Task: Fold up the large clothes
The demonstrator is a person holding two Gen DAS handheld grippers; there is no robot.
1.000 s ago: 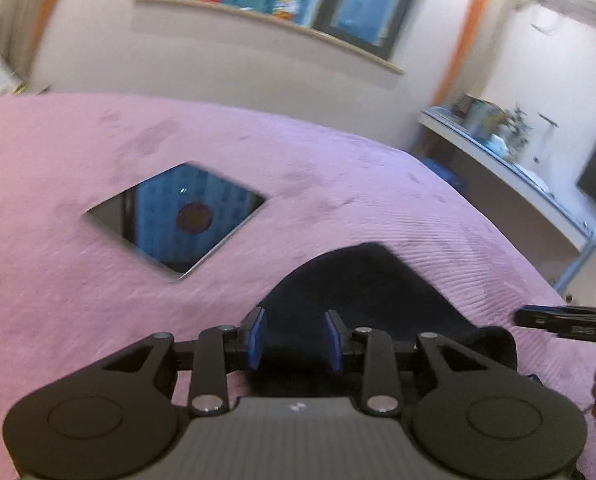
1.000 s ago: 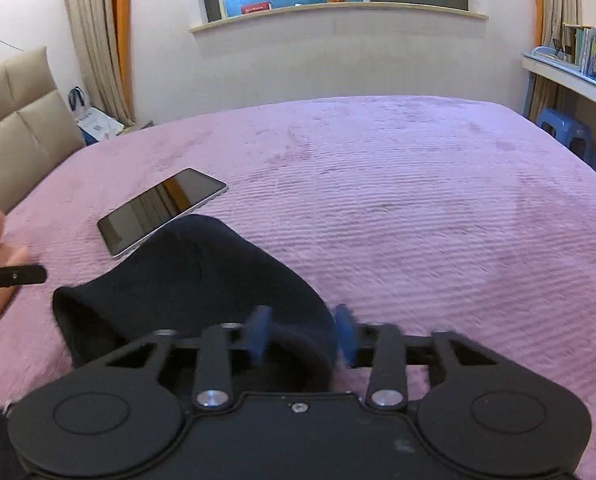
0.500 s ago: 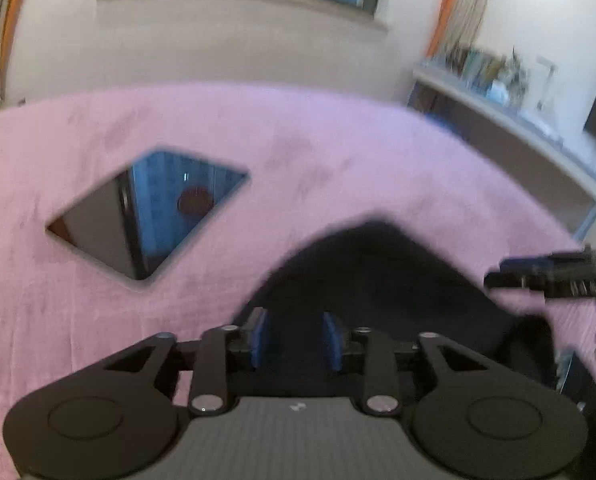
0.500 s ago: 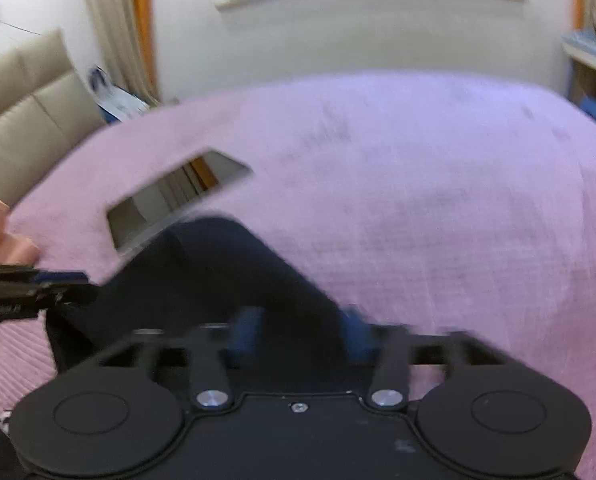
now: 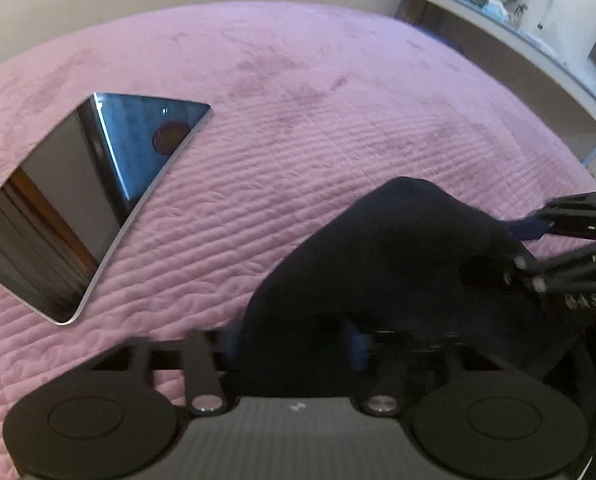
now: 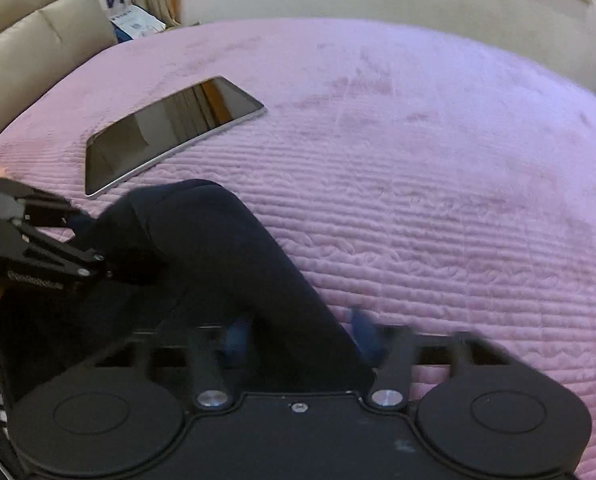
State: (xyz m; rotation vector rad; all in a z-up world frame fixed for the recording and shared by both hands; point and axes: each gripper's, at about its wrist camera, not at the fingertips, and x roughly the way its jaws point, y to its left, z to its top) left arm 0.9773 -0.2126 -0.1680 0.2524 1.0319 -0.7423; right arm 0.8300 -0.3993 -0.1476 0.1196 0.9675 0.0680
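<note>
A dark navy garment (image 5: 402, 264) lies bunched on the pink quilted bed (image 5: 298, 120). My left gripper (image 5: 293, 340) is shut on one edge of it, the cloth filling the space between the blue pads. My right gripper (image 6: 298, 332) is shut on another edge of the same garment (image 6: 217, 248). Each gripper shows in the other's view, the right one (image 5: 538, 240) at the right edge, the left one (image 6: 77, 248) at the left edge. The cloth stretches between them, low over the bed.
A tablet (image 5: 89, 200) with a dark screen lies on the bed to the left of the garment; it also shows in the right wrist view (image 6: 169, 132). A beige headboard (image 6: 29, 36) stands at the far left. A shelf with books (image 5: 498, 8) runs along the right wall.
Both grippers have tilted down and moved forward toward the bed with the garment. The window has left both views and the tablet looks closer and larger.
</note>
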